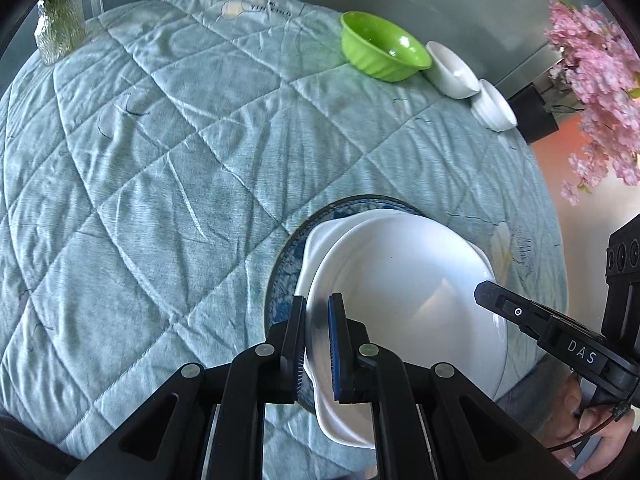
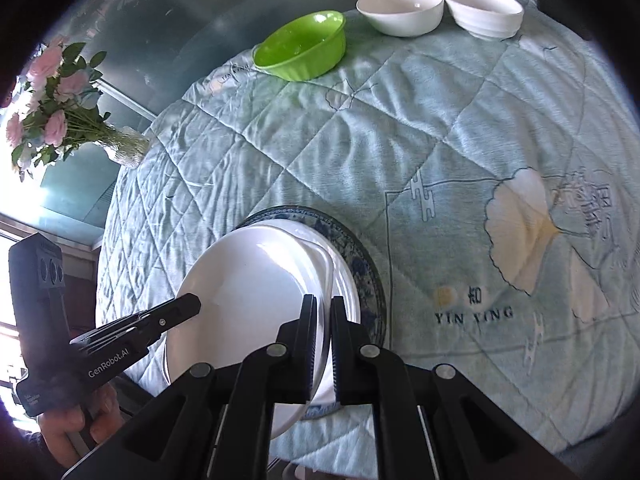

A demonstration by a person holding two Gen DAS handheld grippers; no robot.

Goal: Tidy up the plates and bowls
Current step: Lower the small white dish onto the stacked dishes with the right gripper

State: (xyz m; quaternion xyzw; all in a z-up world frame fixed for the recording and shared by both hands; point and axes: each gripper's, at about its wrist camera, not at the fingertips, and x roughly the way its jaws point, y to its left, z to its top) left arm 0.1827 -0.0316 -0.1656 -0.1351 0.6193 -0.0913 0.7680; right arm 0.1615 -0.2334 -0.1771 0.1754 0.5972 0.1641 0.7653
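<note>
A round white plate (image 1: 404, 280) lies on top of a white plate with squared corners (image 1: 320, 236), which rests on a blue patterned plate (image 1: 286, 264). My left gripper (image 1: 318, 304) is shut on the near rim of the round white plate. My right gripper (image 2: 324, 304) is shut on the opposite rim of the same plate (image 2: 248, 276); it also shows in the left wrist view (image 1: 486, 292). The left gripper shows in the right wrist view (image 2: 192, 304). A green bowl (image 1: 380, 46) and two white bowls (image 1: 452, 68) (image 1: 494, 106) stand at the far edge.
A light blue quilted cloth (image 1: 180, 160) covers the round table. A glass vase (image 1: 56, 32) with stems stands at the far left edge. Pink blossoms (image 1: 596, 80) hang beyond the right edge. In the right wrist view a vase of pink roses (image 2: 60, 92) stands at the table's left edge.
</note>
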